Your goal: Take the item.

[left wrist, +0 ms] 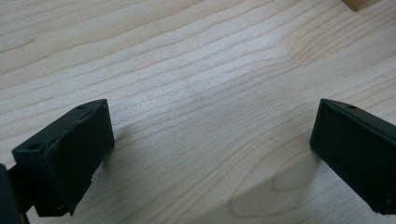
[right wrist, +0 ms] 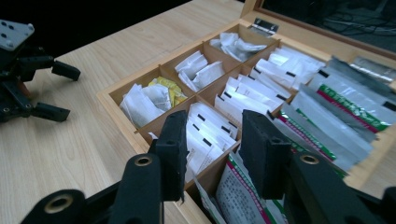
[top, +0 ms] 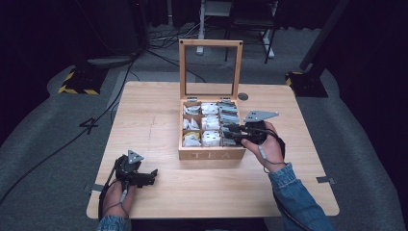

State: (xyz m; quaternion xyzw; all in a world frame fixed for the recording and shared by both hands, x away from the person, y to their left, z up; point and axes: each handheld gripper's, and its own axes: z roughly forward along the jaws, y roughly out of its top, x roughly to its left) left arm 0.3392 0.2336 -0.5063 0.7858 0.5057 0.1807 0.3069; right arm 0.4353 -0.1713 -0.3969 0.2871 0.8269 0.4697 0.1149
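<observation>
A wooden tea box (top: 210, 155) marked TEA stands mid-table with its glass lid (top: 210, 44) upright. Its compartments hold white sachets (right wrist: 205, 135), a yellow bag (right wrist: 170, 91) and silver-and-green packets (right wrist: 336, 112). My right gripper (top: 226, 132) hovers over the box's front right compartments, coming in from the right. Its jaws (right wrist: 212, 135) stand apart with nothing between them, just above the white sachets. My left gripper (top: 153, 176) rests low over bare table at the front left, apart from the box. It is wide open (left wrist: 212, 135) and empty, and the right gripper view shows it too (right wrist: 70, 92).
The light wooden table (top: 159, 115) has a round grommet (top: 243, 96) behind the box and tape tabs (top: 325, 180) near its front corners. A box corner (left wrist: 359, 3) lies beyond the left jaws. Cables and stand bases (top: 79, 82) sit on the floor behind.
</observation>
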